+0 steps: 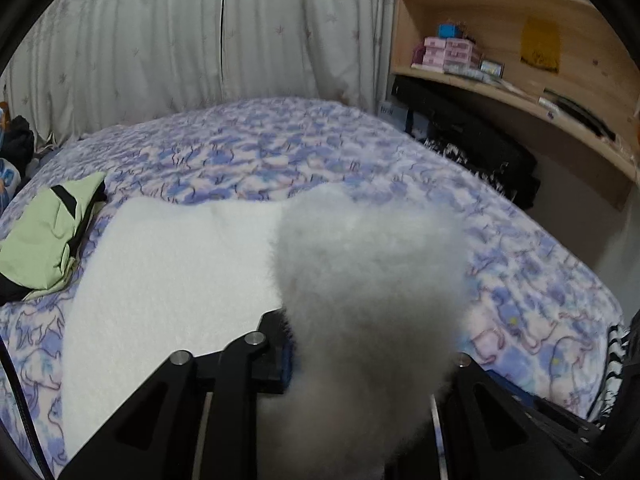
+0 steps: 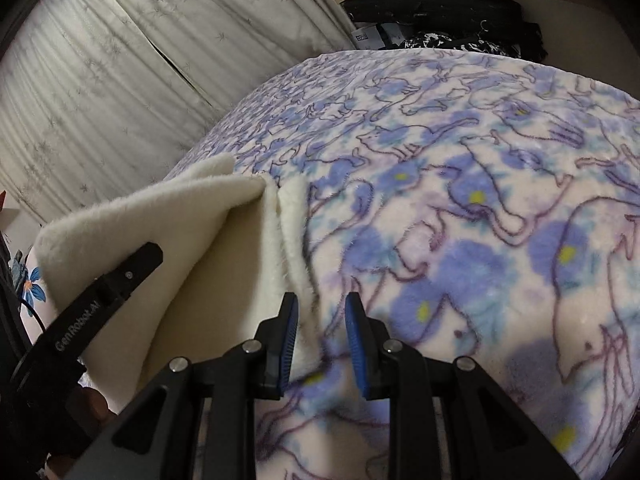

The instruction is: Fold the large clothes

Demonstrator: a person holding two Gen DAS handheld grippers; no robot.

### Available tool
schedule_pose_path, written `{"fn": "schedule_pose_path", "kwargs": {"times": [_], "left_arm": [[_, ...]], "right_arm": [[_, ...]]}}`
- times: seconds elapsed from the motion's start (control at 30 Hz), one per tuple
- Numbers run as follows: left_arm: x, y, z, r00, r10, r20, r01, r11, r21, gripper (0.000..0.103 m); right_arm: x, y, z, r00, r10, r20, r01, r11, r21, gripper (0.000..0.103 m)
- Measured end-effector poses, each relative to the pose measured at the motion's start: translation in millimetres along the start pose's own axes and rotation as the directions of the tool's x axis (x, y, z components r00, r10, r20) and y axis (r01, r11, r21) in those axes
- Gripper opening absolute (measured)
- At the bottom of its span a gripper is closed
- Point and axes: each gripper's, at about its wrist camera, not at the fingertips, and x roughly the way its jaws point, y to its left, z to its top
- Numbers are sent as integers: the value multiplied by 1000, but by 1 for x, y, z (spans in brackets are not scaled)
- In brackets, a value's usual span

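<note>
The fleece is one large white garment, thick and fluffy, and it lies on the bed, which has a blanket with blue and purple flowers and animal outlines. In the left wrist view one part of it is spread flat on the blanket, and another part rises as a blurred white bunch very close to the camera. This bunch comes up from the left tongs and hides the place between their fingers; only one blue pad shows at the left of it, so the left tongs look clamped on the fleece. In the right wrist view the fleece is lifted and folded over, with the smooth cream inner side open toward the camera, and a black finger of the left tongs presses on its outer side. The right tongs stand apart, with two blue pads and a gap between them, and they hold nothing. They are low over the blanket, and the furry edge of the fleece lies just beside their left finger. One light green garment with black trim lies on the bed, left of the fleece.
</note>
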Motion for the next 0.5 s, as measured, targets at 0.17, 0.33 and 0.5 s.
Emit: {"fn": "schedule_pose_path", "kwargs": {"times": [0.17, 0.33, 0.5], "left_arm": [[15, -10, -18, 990, -61, -126, 70, 995, 70, 67], [-22, 1, -17, 987, -128, -93, 132, 991, 37, 86], [-55, 40, -7, 978, -182, -103, 173, 981, -91, 86]], "right_arm": [[4, -6, 2, 999, -12, -33, 12, 1000, -3, 24], [-1, -9, 1, 998, -27, -55, 27, 1000, 2, 25], [-16, 5, 8, 999, -3, -47, 2, 1000, -21, 35]]}}
